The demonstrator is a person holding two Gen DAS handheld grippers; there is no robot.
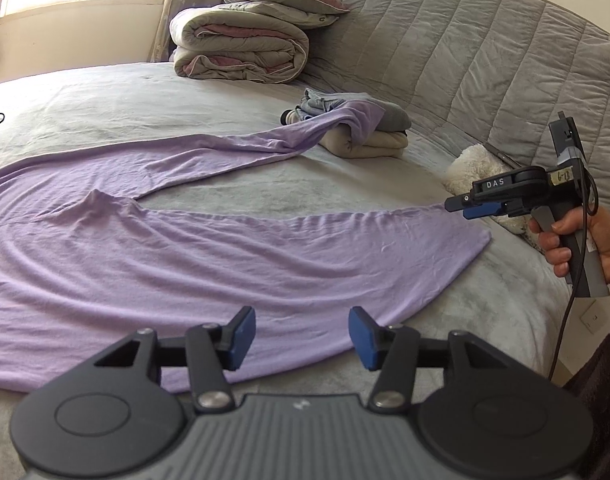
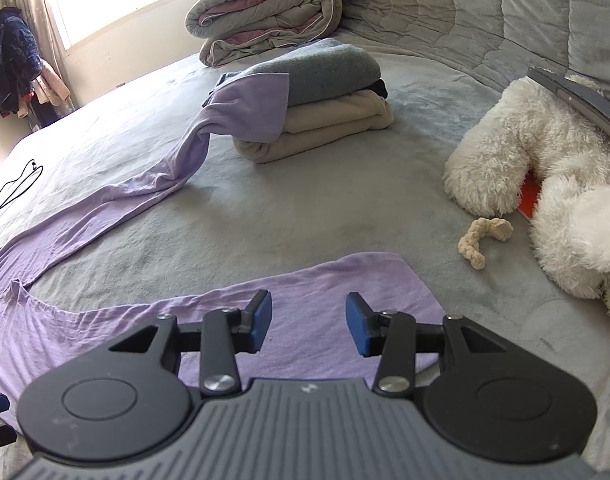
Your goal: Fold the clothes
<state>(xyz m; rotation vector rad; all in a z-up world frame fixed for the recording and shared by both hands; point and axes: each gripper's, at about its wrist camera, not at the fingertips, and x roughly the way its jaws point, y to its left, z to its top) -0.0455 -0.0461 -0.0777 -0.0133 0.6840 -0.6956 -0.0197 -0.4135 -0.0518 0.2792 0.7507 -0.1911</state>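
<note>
Lilac jersey fills the left half of both views: a pair of thin leggings (image 1: pixel 209 256) lies spread flat on the grey bedspread (image 1: pixel 85 112), apparently laid out so it can be folded lengthwise. From about nine o'clock in the left wrist view the waist end runs off the frame, and the two legs fork apart toward the right.

The far leg stretches toward one o'clock, and its cuff is draped up over a stack of folded clothes (image 1: pixel 369 136), a grey piece on top of cream ones; it likely landed there when the garment was spread, and it will need pulling clear before the legs can be matched.

The near leg lies smooth toward three o'clock, its hem squared off just short of the bed's edge.

At six o'clock the left gripper (image 1: pixel 302 338) hovers over the near edge of this leg with its blue pads apart and nothing between them, so the cloth rests on its own weight.

Further right, at three o'clock, a hand holds the right gripper (image 1: pixel 463 205) just beyond the hem; in its own view its pads are likewise parted over the hem (image 2: pixel 365 280), gripping nothing.

Past it, at about two o'clock in the right wrist view, a white plush toy (image 2: pixel 537 168) and a small knotted rope (image 2: pixel 481 240) lie clear of the folding area.
</note>
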